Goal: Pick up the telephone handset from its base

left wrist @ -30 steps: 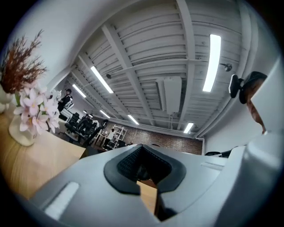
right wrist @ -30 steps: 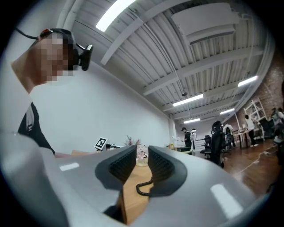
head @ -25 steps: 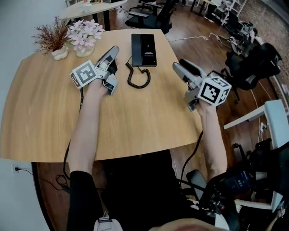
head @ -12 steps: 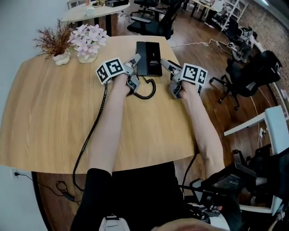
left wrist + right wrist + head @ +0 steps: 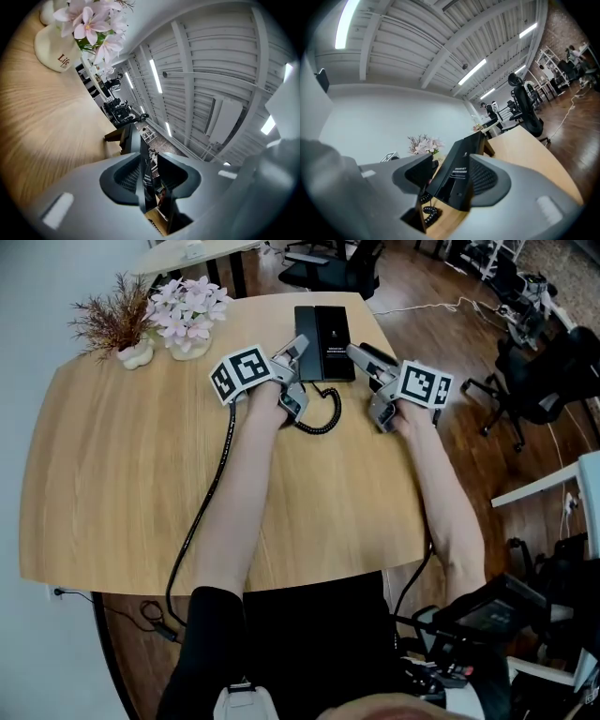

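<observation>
A black telephone [image 5: 330, 329] lies at the far middle of the wooden table [image 5: 112, 474], its handset [image 5: 307, 324] along its left half. My left gripper [image 5: 300, 345] points level at the handset's near end. In the left gripper view the handset's thin black edge [image 5: 143, 159] stands between the closing jaws of the left gripper [image 5: 150, 174], with a slit still showing on one side. My right gripper [image 5: 359, 353] is wide open at the phone's near right corner. That corner of the telephone [image 5: 461, 173] sits inside the right gripper [image 5: 450, 182]. The coiled cord [image 5: 323, 416] lies between my hands.
A pot of pink flowers [image 5: 187, 310] and a dried plant [image 5: 117, 324] stand at the table's far left. The left gripper's cable [image 5: 211, 493] trails across the table toward me. Office chairs [image 5: 539, 381] stand on the floor to the right, past the table edge.
Both grippers moved forward and inward to the telephone's near end, the right one coming in from beyond the table's right edge. Each now has part of the phone between its jaws.
</observation>
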Demonstrator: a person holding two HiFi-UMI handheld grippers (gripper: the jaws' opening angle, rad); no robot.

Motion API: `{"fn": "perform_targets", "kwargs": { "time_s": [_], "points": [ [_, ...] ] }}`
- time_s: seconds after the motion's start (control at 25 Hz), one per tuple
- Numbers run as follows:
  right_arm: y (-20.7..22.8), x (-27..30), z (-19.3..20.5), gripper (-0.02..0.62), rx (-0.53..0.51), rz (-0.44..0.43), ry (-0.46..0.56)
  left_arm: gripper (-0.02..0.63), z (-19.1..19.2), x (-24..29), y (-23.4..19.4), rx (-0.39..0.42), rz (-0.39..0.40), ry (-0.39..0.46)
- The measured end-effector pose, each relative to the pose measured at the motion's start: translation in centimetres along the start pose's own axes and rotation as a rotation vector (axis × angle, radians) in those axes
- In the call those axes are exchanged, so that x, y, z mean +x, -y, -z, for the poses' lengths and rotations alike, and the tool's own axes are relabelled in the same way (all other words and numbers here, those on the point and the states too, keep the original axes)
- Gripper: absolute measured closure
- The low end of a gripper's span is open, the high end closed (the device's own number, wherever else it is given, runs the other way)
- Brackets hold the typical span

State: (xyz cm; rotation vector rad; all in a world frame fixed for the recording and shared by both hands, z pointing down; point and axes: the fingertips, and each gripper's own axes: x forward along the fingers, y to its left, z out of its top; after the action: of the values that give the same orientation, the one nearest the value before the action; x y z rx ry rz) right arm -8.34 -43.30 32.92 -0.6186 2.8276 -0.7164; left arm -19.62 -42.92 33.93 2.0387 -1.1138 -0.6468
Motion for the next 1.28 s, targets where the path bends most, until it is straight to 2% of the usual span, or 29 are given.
{"fn": "perform_targets", "kwargs": {
  "time_s": [0.24,0.4,0.68,0.88,1.04,1.12,1.28],
  "points": [
    [0.0,0.5,0.3,0.347,-0.041,0.025,-0.014,0.508,0.1,0.1,-0.2,-0.018,-0.007,0.018],
    [-0.2,0.1,-0.1,0.347,-0.067,0.013,0.000,0.508,0.2,0.3,-0.2,-0.036,0.001,0.024],
    [-0.5,0.0,-0.1,0.347,-0.063,0.010,0.015,0.508,0.4,0.2,0.3,0.028,-0.020,0.017],
    [-0.6,0.2,0.1,0.347,-0.084,0.019,0.006,0.506,0.4,0.2,0.3,0.007,-0.014,0.024],
    [-0.5,-0.6,0.1,0.347,-0.084,0.041,0.005,0.506,0.1,-0.1,-0.1,-0.043,-0.006,0.042],
    [-0.6,-0.9,0.2,0.347,-0.102,0.044,0.002,0.509,-0.7,-0.5,-0.3,-0.006,-0.014,0.037],
    [-1.1,-1.0,0.3,0.347,-0.143,0.021,-0.006,0.514,-3.2,-1.4,1.4,0.134,0.002,0.007]
  ]
}}
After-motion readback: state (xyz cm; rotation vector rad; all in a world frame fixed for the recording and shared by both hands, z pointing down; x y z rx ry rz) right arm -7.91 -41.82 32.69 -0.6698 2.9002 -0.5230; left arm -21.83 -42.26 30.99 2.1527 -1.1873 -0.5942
